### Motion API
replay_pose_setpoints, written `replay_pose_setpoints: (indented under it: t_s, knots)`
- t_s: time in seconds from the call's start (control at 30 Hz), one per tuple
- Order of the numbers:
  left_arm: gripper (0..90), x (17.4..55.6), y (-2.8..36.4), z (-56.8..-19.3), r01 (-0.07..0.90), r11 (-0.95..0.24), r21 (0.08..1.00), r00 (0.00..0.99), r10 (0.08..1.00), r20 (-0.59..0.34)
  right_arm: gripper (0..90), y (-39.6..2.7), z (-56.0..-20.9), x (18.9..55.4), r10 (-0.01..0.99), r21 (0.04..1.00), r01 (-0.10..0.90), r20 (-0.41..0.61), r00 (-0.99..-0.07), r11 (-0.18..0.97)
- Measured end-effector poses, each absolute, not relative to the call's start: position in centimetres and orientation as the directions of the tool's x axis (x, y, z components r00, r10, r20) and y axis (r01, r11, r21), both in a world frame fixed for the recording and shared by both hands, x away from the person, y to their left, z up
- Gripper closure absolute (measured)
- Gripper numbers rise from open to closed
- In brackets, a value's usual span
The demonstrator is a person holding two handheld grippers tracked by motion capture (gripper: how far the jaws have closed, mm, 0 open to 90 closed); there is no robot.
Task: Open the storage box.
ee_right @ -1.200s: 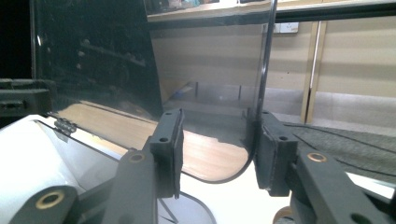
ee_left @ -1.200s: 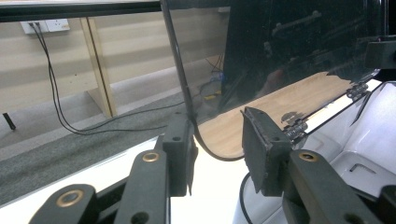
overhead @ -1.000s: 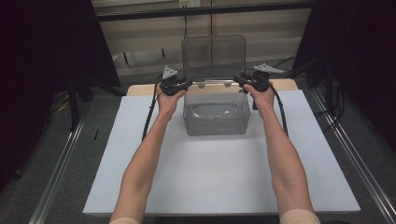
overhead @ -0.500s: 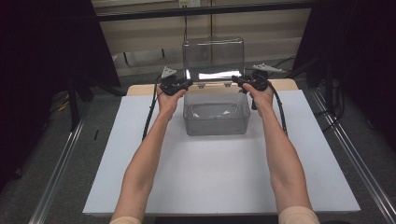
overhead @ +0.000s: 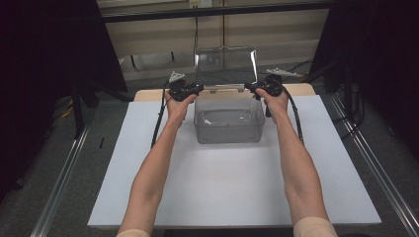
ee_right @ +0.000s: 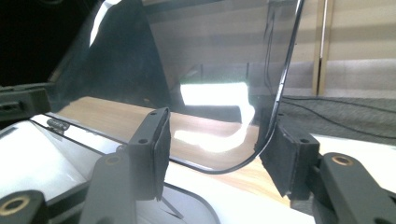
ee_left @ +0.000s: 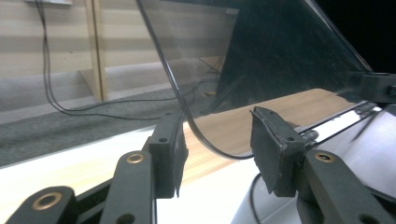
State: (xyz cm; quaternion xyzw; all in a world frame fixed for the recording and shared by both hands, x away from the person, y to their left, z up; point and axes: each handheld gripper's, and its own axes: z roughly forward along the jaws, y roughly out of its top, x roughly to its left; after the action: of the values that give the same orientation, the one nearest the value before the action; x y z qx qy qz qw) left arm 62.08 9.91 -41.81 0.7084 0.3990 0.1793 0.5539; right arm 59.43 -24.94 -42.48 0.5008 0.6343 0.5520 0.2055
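A clear plastic box (overhead: 228, 123) stands at the far middle of the white board (overhead: 227, 192), its hinged lid (overhead: 226, 66) swung up behind it. My left gripper (overhead: 197, 89) is at the lid's lower left corner and my right gripper (overhead: 249, 88) at its lower right corner. In the left gripper view the gripper (ee_left: 217, 140) is open, and the lid's (ee_left: 261, 60) rounded corner edge runs between the pads, close to the left pad (ee_left: 177, 149). In the right gripper view the gripper (ee_right: 219, 144) is open too, and the lid's (ee_right: 210, 60) edge lies close to the right pad (ee_right: 280, 158).
The board lies on a wooden table (overhead: 148, 94) whose far edge shows behind the box. Metal rails (overhead: 64, 173) run along both sides on the grey floor. Cables (overhead: 158, 123) trail from both grippers beside the forearms. Dark curtains and a wooden wall stand behind.
The lid's top edge sits a little lower in the high view than a second ago, and its bright glare has gone. Both hands have stayed almost still at the lid's corners.
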Motion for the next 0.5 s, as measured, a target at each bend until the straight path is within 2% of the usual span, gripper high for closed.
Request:
replay_pose_setpoints:
  t_s: [0.17,0.5]
  knots:
    - [55.0,62.05,9.98,-41.87,0.368,-0.076,0.927,0.624,0.759,-0.186,39.7,-25.28,-43.17,59.65,0.832,0.864,0.458,0.405,-0.380,-0.211]
    - [54.6,62.04,10.04,-42.00,0.371,-0.064,0.926,0.622,0.758,-0.197,39.4,-25.15,-43.14,59.67,0.838,0.858,0.466,0.408,-0.361,-0.217]
